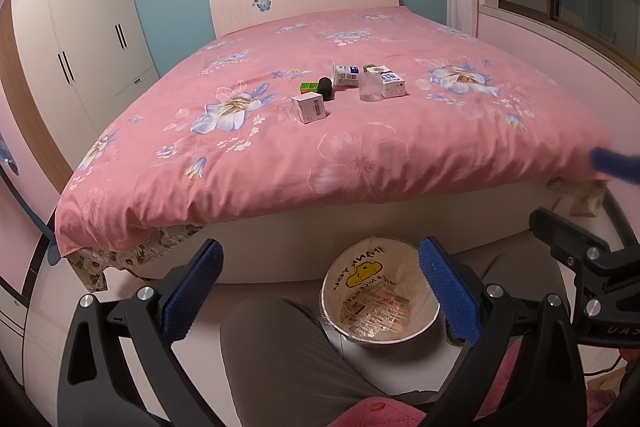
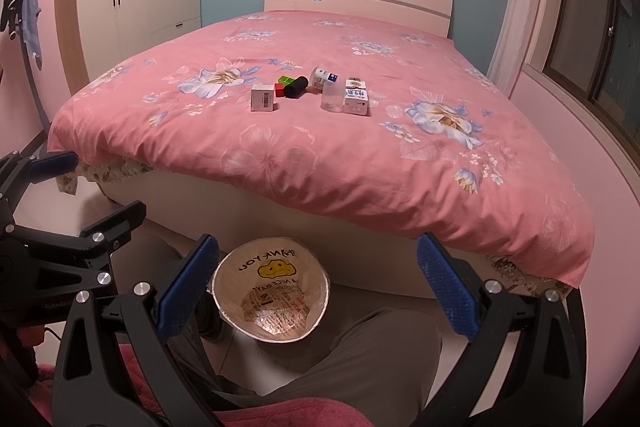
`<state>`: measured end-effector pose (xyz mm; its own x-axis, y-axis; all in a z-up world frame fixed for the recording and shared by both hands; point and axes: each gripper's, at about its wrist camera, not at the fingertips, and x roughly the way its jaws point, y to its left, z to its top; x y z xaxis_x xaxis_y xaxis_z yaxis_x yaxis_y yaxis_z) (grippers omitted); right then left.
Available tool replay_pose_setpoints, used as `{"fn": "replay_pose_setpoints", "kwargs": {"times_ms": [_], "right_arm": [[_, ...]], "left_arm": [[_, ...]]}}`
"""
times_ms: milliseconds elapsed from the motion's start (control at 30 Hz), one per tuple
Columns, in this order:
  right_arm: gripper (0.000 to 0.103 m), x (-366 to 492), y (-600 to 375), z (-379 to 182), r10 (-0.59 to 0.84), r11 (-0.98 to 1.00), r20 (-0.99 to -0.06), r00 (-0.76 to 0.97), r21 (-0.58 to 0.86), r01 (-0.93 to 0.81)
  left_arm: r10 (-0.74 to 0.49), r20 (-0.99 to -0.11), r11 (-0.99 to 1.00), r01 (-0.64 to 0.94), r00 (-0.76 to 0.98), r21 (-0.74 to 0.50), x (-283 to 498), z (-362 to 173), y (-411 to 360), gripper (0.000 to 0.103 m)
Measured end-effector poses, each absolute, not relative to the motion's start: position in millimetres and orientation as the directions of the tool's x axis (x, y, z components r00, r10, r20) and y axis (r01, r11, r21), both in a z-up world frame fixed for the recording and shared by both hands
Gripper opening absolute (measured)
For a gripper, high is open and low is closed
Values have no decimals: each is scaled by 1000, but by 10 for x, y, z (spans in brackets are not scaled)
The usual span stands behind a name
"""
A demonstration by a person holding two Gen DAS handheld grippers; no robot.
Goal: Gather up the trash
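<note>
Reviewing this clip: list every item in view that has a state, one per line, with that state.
left tongs: open, holding nothing
right tongs: open, holding nothing
trash bin: on the floor, bag-lined, no trash visible inside
white barcode box: upright on the bed
black cylinder: lying on its side
clear plastic cup: upright
milk carton: standing
wardrobe: doors closed

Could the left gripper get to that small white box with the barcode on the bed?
Probably yes. The left gripper is open and empty, and nothing stands between it and the small white barcode box, the nearest item on the pink floral bedspread.
</note>
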<state>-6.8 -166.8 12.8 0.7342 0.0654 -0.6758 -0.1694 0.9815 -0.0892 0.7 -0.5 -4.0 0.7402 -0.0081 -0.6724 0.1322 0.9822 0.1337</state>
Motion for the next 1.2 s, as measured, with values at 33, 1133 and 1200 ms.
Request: {"fn": "replay_pose_setpoints", "kwargs": {"times_ms": [33, 1133, 1200], "right_arm": [[97, -59, -1671, 141, 63, 981, -674, 736, -93, -169], [96, 2569, -1859, 112, 54, 980, -718, 694, -97, -176], [96, 2832, -1875, -27, 45, 980, -735, 677, -101, -174]], "left_arm": [[-15, -674, 982, 137, 738, 128, 18, -42, -1, 100], [10, -810, 999, 32, 586, 35, 2767, -388, 95, 100], [13, -822, 999, 19, 570, 28, 2941, -475, 78, 100]]}}
